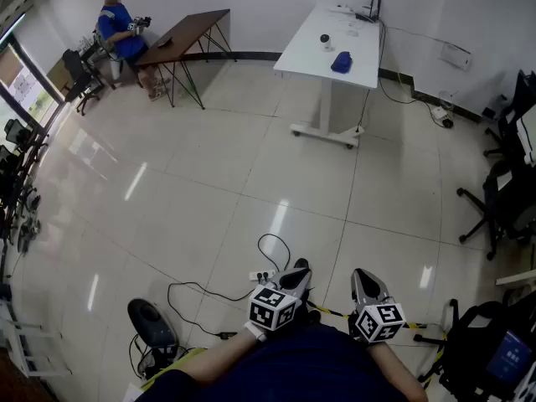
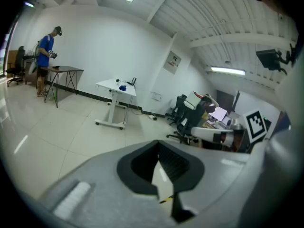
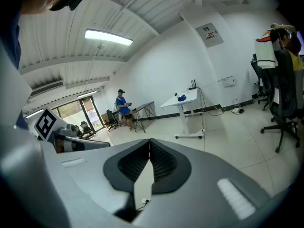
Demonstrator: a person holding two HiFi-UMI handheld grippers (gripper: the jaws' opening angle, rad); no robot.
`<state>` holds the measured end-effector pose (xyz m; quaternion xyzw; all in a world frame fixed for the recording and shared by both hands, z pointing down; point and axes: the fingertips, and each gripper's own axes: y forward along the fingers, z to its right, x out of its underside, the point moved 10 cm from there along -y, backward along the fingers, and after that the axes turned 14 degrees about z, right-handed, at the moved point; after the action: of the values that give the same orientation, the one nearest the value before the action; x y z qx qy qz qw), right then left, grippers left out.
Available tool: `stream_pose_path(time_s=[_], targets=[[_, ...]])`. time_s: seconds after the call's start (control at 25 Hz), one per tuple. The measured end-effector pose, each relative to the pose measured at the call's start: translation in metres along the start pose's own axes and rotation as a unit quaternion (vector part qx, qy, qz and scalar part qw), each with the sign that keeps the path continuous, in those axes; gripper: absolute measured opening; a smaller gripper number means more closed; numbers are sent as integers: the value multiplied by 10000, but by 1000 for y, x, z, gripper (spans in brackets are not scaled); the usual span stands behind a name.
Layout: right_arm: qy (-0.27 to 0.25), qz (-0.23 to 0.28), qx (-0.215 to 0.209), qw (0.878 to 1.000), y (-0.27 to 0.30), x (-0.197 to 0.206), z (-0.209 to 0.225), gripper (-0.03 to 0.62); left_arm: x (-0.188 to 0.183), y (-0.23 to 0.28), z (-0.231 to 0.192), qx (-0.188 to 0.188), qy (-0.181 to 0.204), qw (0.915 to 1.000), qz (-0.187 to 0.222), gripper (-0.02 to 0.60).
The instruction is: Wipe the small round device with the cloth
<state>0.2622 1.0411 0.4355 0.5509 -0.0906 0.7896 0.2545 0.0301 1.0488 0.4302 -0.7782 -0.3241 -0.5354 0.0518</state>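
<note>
Both grippers are low at the near edge of the head view, held close to our body over the glossy pale tiled floor (image 1: 209, 191). The left gripper (image 1: 299, 267) and the right gripper (image 1: 363, 276) sit side by side, each pointing forward and a little downward. In the left gripper view, the left gripper's (image 2: 158, 147) dark ribbed pads meet at their tips with nothing between them, so the jaws are closed and empty. The right gripper view shows the same for the right gripper (image 3: 149, 145): pads together and nothing held. The task's things lie well apart from us, across the room, on a white rectangular desk with a wheeled base (image 1: 306, 50). The crumpled blue cloth (image 1: 341, 62) rests near the desk's middle. The small round dark device (image 1: 325, 38) stands just beside it, on the far-left side and apart from it. The cloth also shows as a blue spot on the desk in the left gripper view (image 2: 123, 87) and in the right gripper view (image 3: 182, 98). The device is too small to make out in either. A person in a blue shirt (image 1: 117, 28) is at a dark brown table with thin black legs (image 1: 188, 30) in the far left corner. A white power strip with a looping black cable (image 1: 262, 275) lies on the floor just ahead of the left gripper. Black swivel office chairs (image 1: 501, 199) stand along the right side.
</note>
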Motion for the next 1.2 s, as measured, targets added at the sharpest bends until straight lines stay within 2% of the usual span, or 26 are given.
stream_pose_path(time_s=[0.28,0.48,0.84,1.2], targets=[[-37,-105,-5,9999,59,-13,15,12,-30,46,-33,77,-42,10000,-15,2],[-71,-162,84,9998,113,-30,28,12,-56,81,-73,24,-187,9998,-27,3],[-395,-46,159,9991,212,-66,27,12,-114,137,-143,305,-226,9992,112,2],[-634,-278,-18,9976,267,-80,31,12,-127,159,-183,95,-545,9983,164,2]])
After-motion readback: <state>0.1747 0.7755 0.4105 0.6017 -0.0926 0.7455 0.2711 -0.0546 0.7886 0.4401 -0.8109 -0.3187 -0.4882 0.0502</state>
